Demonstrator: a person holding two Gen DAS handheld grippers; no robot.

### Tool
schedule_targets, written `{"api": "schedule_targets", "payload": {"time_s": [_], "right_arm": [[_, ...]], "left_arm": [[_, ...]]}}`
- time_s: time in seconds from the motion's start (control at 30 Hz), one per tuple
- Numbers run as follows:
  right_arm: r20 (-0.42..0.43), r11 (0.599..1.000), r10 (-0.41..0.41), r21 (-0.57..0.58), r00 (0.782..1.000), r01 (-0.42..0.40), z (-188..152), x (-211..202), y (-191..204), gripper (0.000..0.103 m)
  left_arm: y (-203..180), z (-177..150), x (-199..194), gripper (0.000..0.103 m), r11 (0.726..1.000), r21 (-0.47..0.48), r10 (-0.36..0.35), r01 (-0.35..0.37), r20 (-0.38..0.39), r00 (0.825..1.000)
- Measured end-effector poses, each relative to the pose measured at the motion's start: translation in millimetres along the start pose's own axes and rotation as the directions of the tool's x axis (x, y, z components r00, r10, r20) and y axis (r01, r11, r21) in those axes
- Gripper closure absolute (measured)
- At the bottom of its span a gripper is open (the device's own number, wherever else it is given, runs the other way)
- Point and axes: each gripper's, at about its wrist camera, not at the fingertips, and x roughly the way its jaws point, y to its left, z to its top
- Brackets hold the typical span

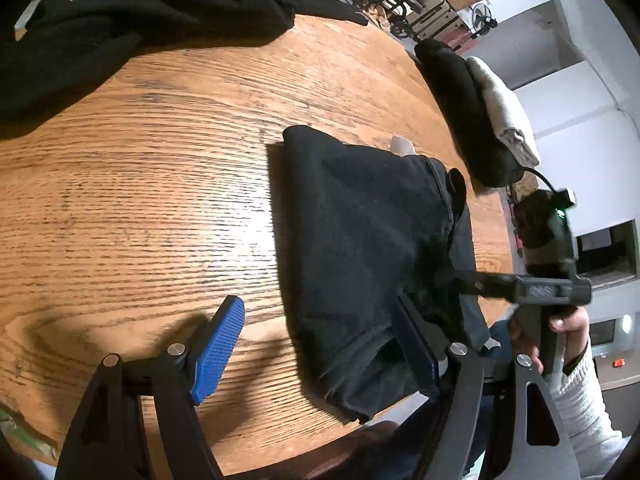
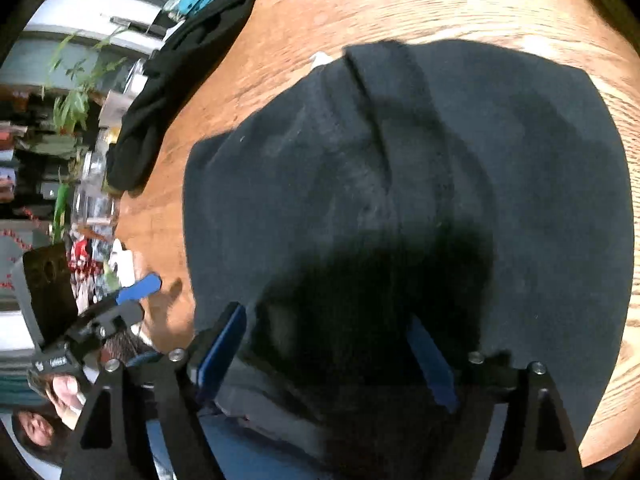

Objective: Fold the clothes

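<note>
A folded dark garment (image 1: 360, 240) lies on the round wooden table (image 1: 160, 180), with a small white tag (image 1: 402, 144) peeking out at its far side. My left gripper (image 1: 316, 344) is open at the garment's near left corner: one blue pad (image 1: 218, 348) is over bare wood, the other finger (image 1: 416, 344) over the cloth's edge. My right gripper (image 2: 328, 356) hangs open just above the same garment (image 2: 440, 180), casting a dark shadow on it, with cloth under both fingers. In the left wrist view the right gripper (image 1: 448, 276) reaches in from the right, held by a hand (image 1: 568, 324).
A loose heap of black clothes (image 1: 140, 20) covers the table's far left. A folded black and beige stack (image 1: 480, 112) sits at the far right rim. The left gripper (image 2: 132, 300) shows at the table's edge, beyond it plants and shelves. The near rim is close below the garment.
</note>
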Motion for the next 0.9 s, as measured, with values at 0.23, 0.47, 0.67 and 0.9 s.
{"api": "schedule_targets", "payload": {"time_s": [0.23, 0.47, 0.67, 0.9], "right_arm": [[-0.074, 1.000, 0.025, 0.003, 0.997, -0.025, -32.9, 5.5, 2.6, 0.021], [0.059, 0.988, 0.112, 0.097, 0.992, -0.117, -15.6, 6.0, -19.1, 0.033], [0.072, 0.996, 0.055, 0.067, 0.996, -0.060, 4.9, 9.6, -5.5, 0.056], [0.136, 0.960, 0.007, -0.280, 0.991, 0.032, 10.2, -27.6, 93.0, 0.095]], "left_arm": [[2.9, 2.2, 4.3, 0.027, 1.000, -0.014, 0.012, -0.012, -0.003, 1.000], [3.2, 1.7, 10.0, 0.027, 0.999, -0.020, 0.026, -0.027, -0.016, 1.000], [4.7, 1.0, 9.7, 0.027, 0.999, -0.029, 0.024, -0.024, -0.017, 1.000], [13.3, 6.4, -5.5, 0.027, 0.996, -0.078, -0.035, 0.038, 0.039, 0.999]]}}
